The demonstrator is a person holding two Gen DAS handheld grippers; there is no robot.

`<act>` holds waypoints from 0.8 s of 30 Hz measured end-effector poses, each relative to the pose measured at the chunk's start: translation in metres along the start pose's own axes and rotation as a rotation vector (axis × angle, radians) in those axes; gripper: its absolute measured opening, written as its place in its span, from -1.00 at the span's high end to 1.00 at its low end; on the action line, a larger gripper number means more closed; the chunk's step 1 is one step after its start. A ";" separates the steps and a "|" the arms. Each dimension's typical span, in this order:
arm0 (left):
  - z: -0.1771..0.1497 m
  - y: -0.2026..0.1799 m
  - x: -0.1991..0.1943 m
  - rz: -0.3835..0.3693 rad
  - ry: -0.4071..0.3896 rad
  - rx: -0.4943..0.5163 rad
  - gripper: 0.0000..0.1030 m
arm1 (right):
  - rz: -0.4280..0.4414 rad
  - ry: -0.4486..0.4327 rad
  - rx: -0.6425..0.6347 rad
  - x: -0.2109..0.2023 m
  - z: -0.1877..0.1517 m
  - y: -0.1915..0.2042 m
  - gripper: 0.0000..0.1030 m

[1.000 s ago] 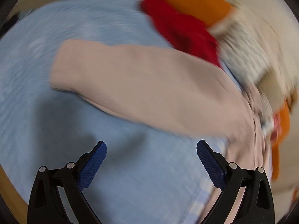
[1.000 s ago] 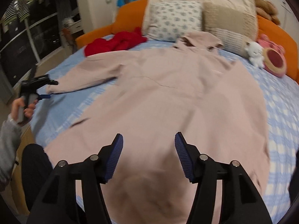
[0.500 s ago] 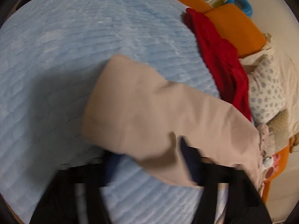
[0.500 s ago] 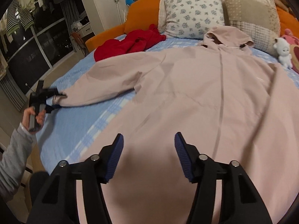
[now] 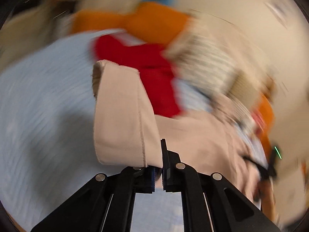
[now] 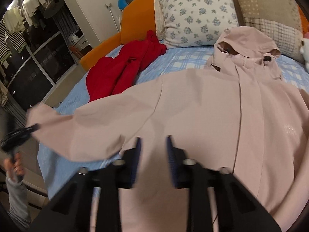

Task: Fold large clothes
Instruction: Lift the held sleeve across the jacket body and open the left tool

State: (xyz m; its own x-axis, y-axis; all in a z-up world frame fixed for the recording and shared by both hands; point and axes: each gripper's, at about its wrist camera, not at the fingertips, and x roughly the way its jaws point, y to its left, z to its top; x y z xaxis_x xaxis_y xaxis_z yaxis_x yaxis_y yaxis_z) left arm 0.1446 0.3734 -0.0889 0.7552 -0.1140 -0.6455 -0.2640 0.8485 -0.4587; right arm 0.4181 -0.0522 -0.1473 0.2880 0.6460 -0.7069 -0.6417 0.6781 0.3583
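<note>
Lifted off the blue bed (image 6: 166,61) since a second ago, the pink coat's sleeve cuff (image 5: 119,116) hangs pinched in the left tool (image 5: 158,171), tilted downward in a raised hand (image 6: 14,166). Over the coat (image 6: 212,112) spread on the bed, the right tool (image 6: 152,154) angles down, jaws closing, fabric between them.

Dim warm indoor light, heavy motion blur (fisheye-warped edges).
</note>
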 end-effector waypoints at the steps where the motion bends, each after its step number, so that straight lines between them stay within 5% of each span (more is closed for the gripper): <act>1: -0.002 -0.039 -0.005 -0.047 0.019 0.099 0.82 | 0.000 0.007 -0.002 0.003 0.009 -0.002 0.92; 9: -0.089 -0.258 -0.012 -0.307 0.166 0.713 0.81 | 0.006 -0.032 -0.029 -0.021 0.039 -0.010 0.92; 13: -0.160 -0.320 0.016 -0.392 0.329 0.929 0.81 | 0.000 -0.037 -0.031 -0.044 0.031 -0.021 0.92; 18: -0.243 -0.340 0.071 -0.329 0.532 1.134 0.81 | -0.010 -0.022 -0.023 -0.075 0.002 -0.040 0.92; 24: -0.295 -0.317 0.117 -0.238 0.635 1.256 0.74 | -0.017 0.014 -0.038 -0.110 -0.057 -0.051 0.88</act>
State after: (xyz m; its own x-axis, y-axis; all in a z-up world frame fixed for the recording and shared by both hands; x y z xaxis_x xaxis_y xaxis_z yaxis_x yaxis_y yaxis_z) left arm 0.1402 -0.0616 -0.1989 0.2243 -0.2400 -0.9445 0.7798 0.6255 0.0262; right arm 0.3790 -0.1781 -0.1221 0.2892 0.6292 -0.7215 -0.6637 0.6749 0.3226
